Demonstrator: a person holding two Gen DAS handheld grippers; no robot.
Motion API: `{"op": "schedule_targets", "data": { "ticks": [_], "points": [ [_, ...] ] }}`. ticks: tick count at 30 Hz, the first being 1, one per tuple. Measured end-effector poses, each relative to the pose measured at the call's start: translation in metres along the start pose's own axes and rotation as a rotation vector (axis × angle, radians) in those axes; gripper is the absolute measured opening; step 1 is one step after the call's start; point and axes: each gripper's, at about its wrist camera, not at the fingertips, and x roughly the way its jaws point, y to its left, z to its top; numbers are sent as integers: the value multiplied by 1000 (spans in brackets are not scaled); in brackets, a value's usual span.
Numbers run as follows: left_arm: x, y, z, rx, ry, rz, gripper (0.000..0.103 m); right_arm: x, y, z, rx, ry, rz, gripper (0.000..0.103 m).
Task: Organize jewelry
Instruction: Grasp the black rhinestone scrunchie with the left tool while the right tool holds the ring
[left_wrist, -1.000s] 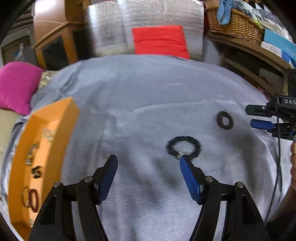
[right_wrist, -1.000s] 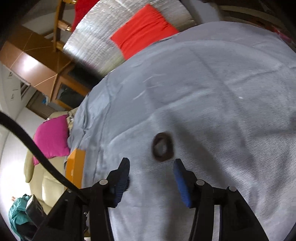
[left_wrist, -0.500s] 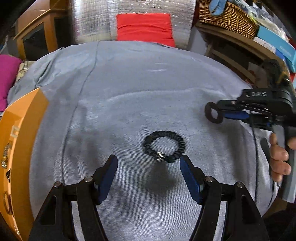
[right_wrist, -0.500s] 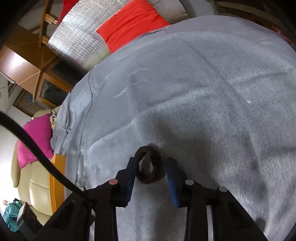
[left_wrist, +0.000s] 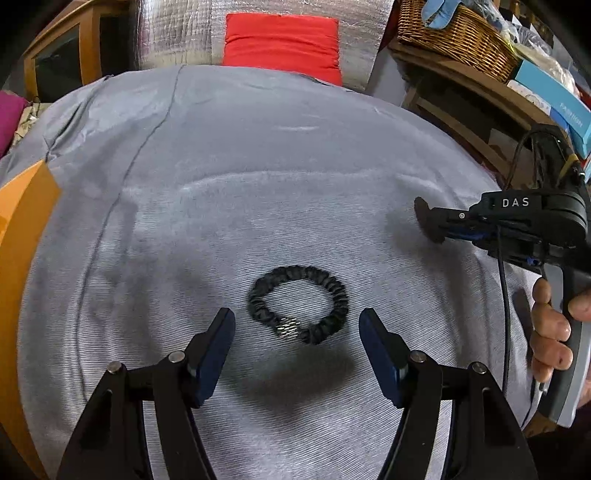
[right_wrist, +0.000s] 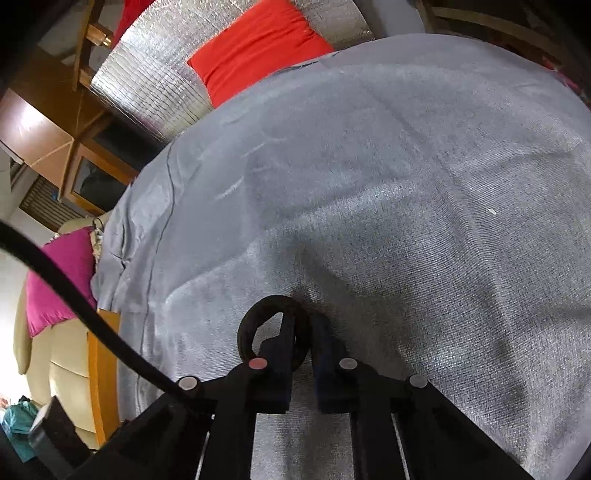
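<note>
A black braided bracelet (left_wrist: 298, 305) with a small metal bead lies on the grey cloth (left_wrist: 258, 166). My left gripper (left_wrist: 296, 320) hangs open just above it, one blue pad on each side, not touching. My right gripper (right_wrist: 301, 325) is shut on a dark brown ring (right_wrist: 255, 321); the ring stands on edge, pinched by its right side between the pads. The left wrist view shows the same right gripper (left_wrist: 430, 225) at the right, holding the ring (left_wrist: 424, 218) just above the cloth. An orange tray (left_wrist: 22, 221) sits at the left edge.
A person's hand (left_wrist: 550, 325) grips the right tool's handle. Beyond the cloth are a red cushion (left_wrist: 282, 44) on silver padding, a wicker basket (left_wrist: 458, 33) on a wooden shelf, and a pink cushion (right_wrist: 55, 284) on a cream chair.
My right gripper came down around the brown ring and shut on it, tipping it onto its edge. My left gripper moved over the black bracelet, which now lies between its open fingers.
</note>
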Motion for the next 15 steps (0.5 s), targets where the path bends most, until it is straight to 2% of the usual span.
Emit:
{"op": "schedule_targets", "data": {
  "ticks": [2,4,6,9,13,15],
  "points": [
    [2,-2,1,-6,-6,-16,66,-4,-2,-1,2,-4,11,9],
    [5,-4,2,-9,-3,-24,48,-7,-2,0,7,-9,27,9],
    [8,-6,3,-9,1,-25,40,-10,-3,-2,3,-11,31,9],
    [7,-9,3,-8,-8,-53,20,-13,-2,-1,-2,-7,31,9],
    [2,-12,2,-1,-24,-55,11,-19,-2,-3,-2,-17,35,9],
    [-3,-12,2,-9,-36,-64,11,-22,-1,-4,-6,-23,42,9]
  ]
}}
